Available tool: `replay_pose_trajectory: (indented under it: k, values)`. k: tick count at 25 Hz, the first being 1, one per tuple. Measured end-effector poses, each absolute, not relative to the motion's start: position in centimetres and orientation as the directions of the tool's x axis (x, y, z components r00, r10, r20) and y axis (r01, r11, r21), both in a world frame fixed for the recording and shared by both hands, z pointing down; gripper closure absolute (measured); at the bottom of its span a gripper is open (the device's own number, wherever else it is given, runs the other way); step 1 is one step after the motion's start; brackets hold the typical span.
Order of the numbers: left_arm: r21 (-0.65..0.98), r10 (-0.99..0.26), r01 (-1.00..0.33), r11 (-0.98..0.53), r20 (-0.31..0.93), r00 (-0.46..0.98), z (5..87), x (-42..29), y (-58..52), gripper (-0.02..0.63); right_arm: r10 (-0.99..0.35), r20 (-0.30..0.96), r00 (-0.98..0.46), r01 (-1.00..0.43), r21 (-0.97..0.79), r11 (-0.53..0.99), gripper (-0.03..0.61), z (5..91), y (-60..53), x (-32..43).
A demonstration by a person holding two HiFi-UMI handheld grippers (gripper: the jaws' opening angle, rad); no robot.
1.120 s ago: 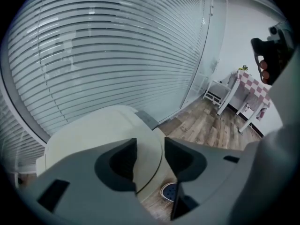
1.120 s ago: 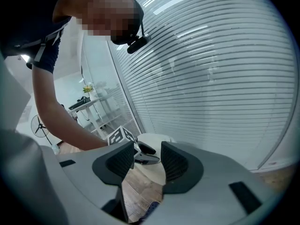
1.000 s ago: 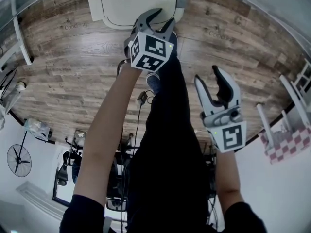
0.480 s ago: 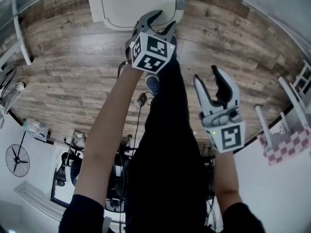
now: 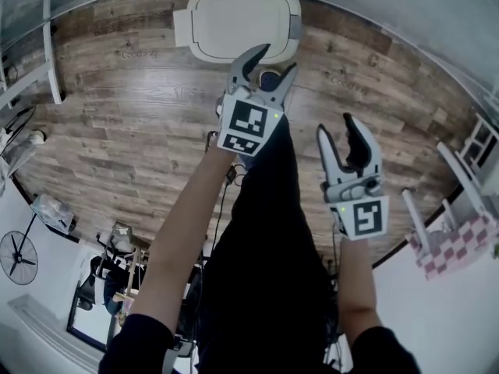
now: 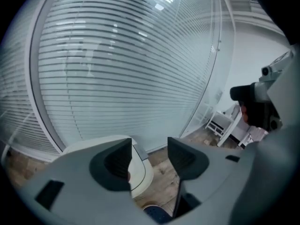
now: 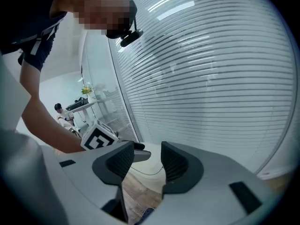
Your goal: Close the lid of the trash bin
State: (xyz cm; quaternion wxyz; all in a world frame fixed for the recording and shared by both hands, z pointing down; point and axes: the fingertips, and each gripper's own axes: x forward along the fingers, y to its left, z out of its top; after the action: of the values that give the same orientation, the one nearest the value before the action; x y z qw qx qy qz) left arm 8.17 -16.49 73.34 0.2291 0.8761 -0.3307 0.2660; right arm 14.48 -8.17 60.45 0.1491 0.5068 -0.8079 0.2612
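The trash bin [image 5: 291, 28] stands on the wood floor [image 5: 117, 123] against the glass wall with blinds [image 6: 117, 55]. Its body is mostly hidden under the white lid [image 5: 238, 18], which seems shut. Just beside it the left gripper [image 5: 274, 62] hovers, its fingers [image 5: 243, 67] apart, just opening and empty. The right gripper [image 5: 337, 135], also apart, hangs over bare floor.

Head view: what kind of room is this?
Probably an indoor office or lab-type space, though I can't tell which. The cues are a wood-plank floor, a glass partition wall with horizontal blinds, and a white lidded trash bin standing on the floor next to that wall.
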Motion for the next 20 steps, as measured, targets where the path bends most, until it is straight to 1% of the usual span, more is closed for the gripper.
replay_pose_trajectory:
  k: [2, 5, 9, 14, 17, 20]
  values:
    - [0.253, -0.503, -0.716, -0.65, 0.563, 0.655, 70.6, 7.0, -15.2, 0.385, -0.748, 0.495, -0.443, -0.896, -0.265, 0.355, 0.405, 59.2, -8.2, 13.9]
    - [0.281, -0.54, -0.721, -0.634, 0.507, 0.672, 66.9, 4.9, -12.3, 0.357, -0.755, 0.482, -0.445, -0.896, -0.242, 0.373, 0.399, 56.9, -8.0, 13.0]
    - [0.26, -0.554, -0.728, -0.634, 0.505, 0.662, 63.0, 1.8, -8.9, 0.341, -0.775, 0.451, -0.443, -0.897, -0.224, 0.382, 0.399, 54.1, -7.7, 12.8]
    - [0.27, -0.669, -0.795, -0.543, 0.433, 0.604, 55.2, -2.5, -6.7, 0.336, -0.792, 0.43, -0.434, -0.901, -0.196, 0.388, 0.396, 50.6, -5.9, 12.4]
    - [0.26, -0.735, -0.83, -0.494, 0.386, 0.558, 51.1, -4.7, -5.9, 0.336, -0.815, 0.396, -0.424, -0.906, -0.169, 0.389, 0.394, 48.0, -4.9, 12.3]
    - [0.229, -0.775, -0.858, -0.459, 0.369, 0.513, 48.1, -6.9, -4.2, 0.336, -0.828, 0.381, -0.412, -0.911, -0.158, 0.381, 0.39, 45.7, -3.2, 12.2]
